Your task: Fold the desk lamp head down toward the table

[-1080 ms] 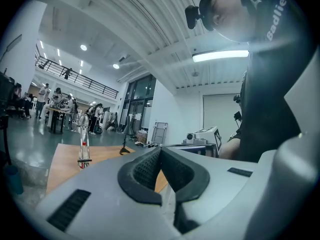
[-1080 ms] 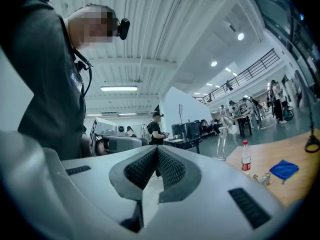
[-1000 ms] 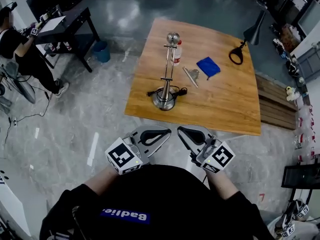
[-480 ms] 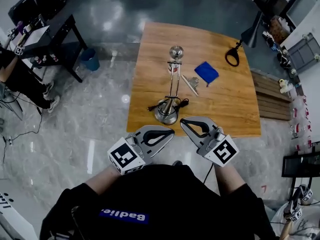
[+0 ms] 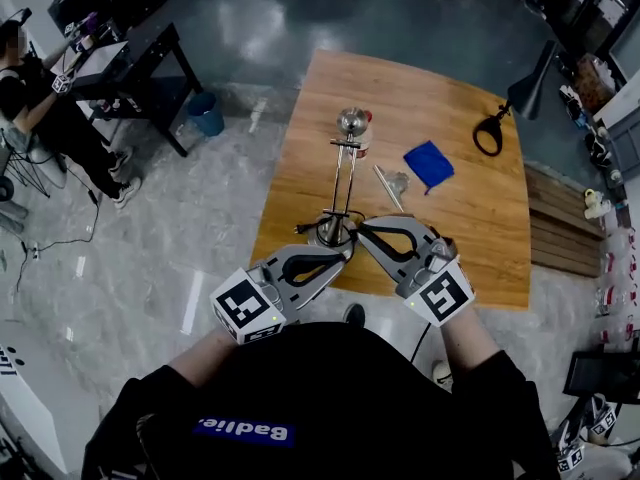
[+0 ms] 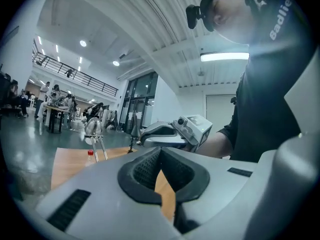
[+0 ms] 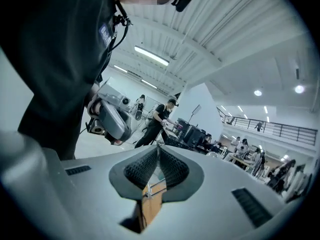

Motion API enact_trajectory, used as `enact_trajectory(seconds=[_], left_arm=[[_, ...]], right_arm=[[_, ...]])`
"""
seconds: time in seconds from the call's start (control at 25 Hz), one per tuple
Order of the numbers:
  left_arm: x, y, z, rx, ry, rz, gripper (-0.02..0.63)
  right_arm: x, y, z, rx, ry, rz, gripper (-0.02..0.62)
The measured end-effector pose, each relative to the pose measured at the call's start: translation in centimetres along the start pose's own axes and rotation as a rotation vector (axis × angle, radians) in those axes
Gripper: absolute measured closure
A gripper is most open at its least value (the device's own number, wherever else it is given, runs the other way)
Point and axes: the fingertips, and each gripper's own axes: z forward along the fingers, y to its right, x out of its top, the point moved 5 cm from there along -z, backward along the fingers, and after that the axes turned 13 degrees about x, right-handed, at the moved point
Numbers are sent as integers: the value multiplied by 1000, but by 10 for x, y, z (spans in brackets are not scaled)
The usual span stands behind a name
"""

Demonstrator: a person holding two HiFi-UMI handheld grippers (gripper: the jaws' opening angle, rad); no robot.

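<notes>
The chrome desk lamp [image 5: 345, 173] stands upright on the wooden table [image 5: 470, 238], its round base [image 5: 331, 232] near the front edge and its ball-shaped head [image 5: 352, 121] on top. My left gripper [image 5: 343, 255] is shut and empty, its tips just short of the base. My right gripper [image 5: 363, 230] is also shut and empty, its tips beside the base on the right. In the left gripper view the shut jaws of the left gripper [image 6: 160, 150] point past the lamp head [image 6: 93, 127], and the right gripper [image 6: 175, 134] hangs ahead. The right gripper view has the right gripper [image 7: 158, 149] shut.
A blue cloth [image 5: 429, 163], a small metal part [image 5: 390, 181] and a red-capped bottle [image 5: 364, 134] lie behind the lamp. A black lamp [image 5: 530, 73] stands at the far right corner. Left of the table are a blue bin [image 5: 205, 114], a black desk [image 5: 130, 63] and a seated person [image 5: 40, 108].
Both grippers have moved forward from over the floor to the table's front edge, next to the lamp base. The right gripper has rolled. Both stay shut.
</notes>
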Motion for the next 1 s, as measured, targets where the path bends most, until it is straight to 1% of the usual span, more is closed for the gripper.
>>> enact_trajectory(seconds=[0.12,0.2,0.28,0.32,0.36,0.52,0.6,0.72,0.84,1.0], left_arm=[[-2,-1,12,48,0,-8,597],[-3,-1,17,72,0,-15,597],[-6,-2,19,93,-5,-19,597],[-8,-3,19,104,-8,-22,597],[-9,-3,19,114,-11,-26,597],[-16,-4,22,132,-30,-41,597],[-18,-5,23,137,-30,-33,597],[-23,-7,22,154,-37,-26,597],[-29,-10,20,179,-55,-32,597],[-31,-13,19,214,-73,-55,597]], right_arm=[[-8,21,-2,-17,-5,-123,589],[-15,34,-1,-32,-41,-200,587],[-21,45,4,-43,-90,-281,562],[-24,49,6,-47,-117,-321,529],[-27,53,9,-52,-144,-360,512],[-46,68,16,-84,-268,-525,495],[-58,77,19,-104,-346,-603,474],[-74,90,26,-125,-431,-688,433],[-81,100,34,-140,-467,-760,416],[-86,108,44,-147,-496,-849,414]])
